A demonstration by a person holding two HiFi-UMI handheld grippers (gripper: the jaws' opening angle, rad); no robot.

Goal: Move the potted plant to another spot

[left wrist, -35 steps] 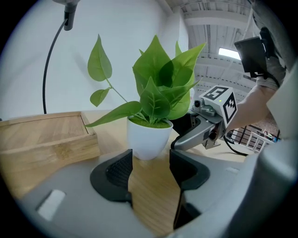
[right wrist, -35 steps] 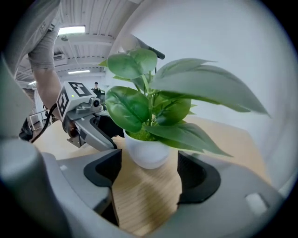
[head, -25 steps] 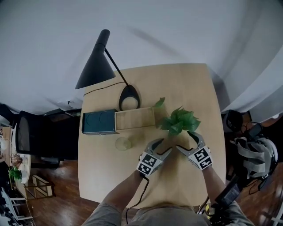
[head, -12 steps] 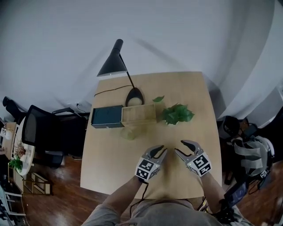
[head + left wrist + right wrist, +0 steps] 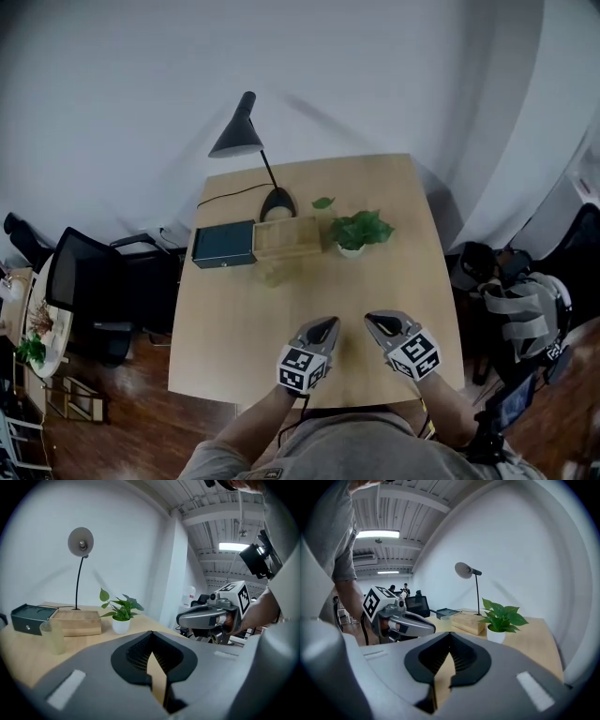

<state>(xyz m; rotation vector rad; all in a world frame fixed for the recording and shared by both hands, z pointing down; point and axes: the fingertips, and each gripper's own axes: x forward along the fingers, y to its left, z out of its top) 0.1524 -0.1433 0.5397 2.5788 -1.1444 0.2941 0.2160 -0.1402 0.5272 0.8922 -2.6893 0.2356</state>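
The potted plant (image 5: 357, 230), green leaves in a small white pot, stands on the wooden table (image 5: 403, 272) to the right of a wooden box. Both grippers hover near the table's front edge, well short of the plant. My left gripper (image 5: 325, 325) is shut with nothing in it; my right gripper (image 5: 372, 322) is likewise shut and empty. In the left gripper view the plant (image 5: 121, 610) sits beyond the closed jaw tips (image 5: 151, 635). The right gripper view shows the plant (image 5: 503, 616) ahead and to the right of its shut jaws (image 5: 450, 637).
A light wooden box (image 5: 287, 236) and a dark green box (image 5: 223, 245) lie in a row left of the plant. A black desk lamp (image 5: 246, 136) stands behind them, and a translucent cup (image 5: 270, 274) in front. An office chair (image 5: 80, 281) is left of the table.
Both grippers have drawn back from the plant's sides toward the front edge and closed their jaws. The plant stays on the table beside the wooden box.
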